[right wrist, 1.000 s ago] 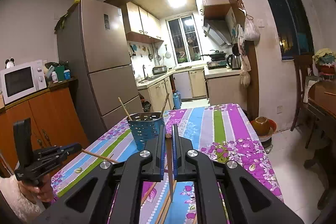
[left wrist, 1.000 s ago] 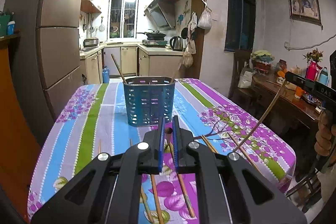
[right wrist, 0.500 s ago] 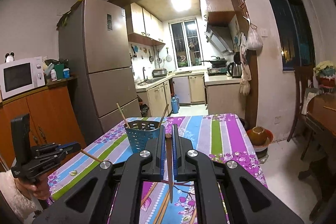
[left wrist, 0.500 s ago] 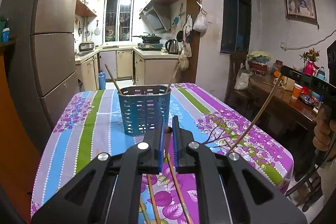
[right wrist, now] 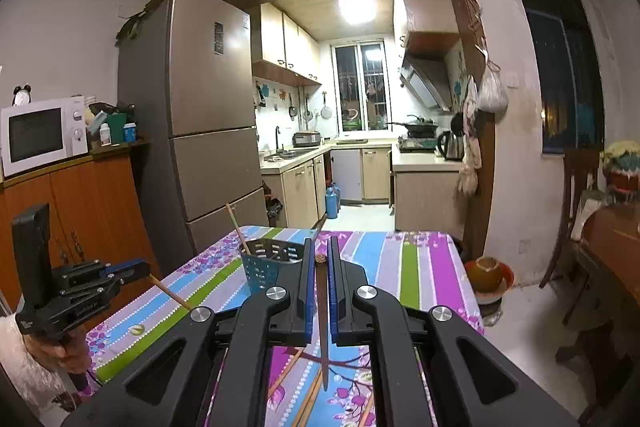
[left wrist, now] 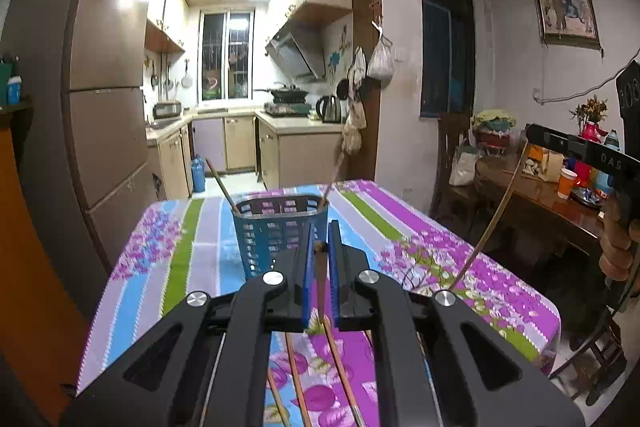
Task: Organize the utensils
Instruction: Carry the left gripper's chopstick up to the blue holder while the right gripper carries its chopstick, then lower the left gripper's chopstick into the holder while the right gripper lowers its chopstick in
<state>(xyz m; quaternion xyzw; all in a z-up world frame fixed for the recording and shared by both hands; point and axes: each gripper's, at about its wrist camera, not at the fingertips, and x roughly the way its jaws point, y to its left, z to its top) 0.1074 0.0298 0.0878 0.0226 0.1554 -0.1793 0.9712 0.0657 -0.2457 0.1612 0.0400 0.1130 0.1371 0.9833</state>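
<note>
Both wrist views face kitchen – share basket (left wrist: 280,227), table (left wrist: 440,251).

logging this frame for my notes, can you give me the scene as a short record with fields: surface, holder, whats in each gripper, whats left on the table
surface: table with striped floral tablecloth
holder: blue perforated basket, upright on the cloth, two chopsticks already leaning in it
left gripper: shut on one brown chopstick, tip pointing down
right gripper: shut on one dark chopstick, tip hanging below the jaws
left on table: several loose chopsticks lying on the cloth near the grippers
</note>
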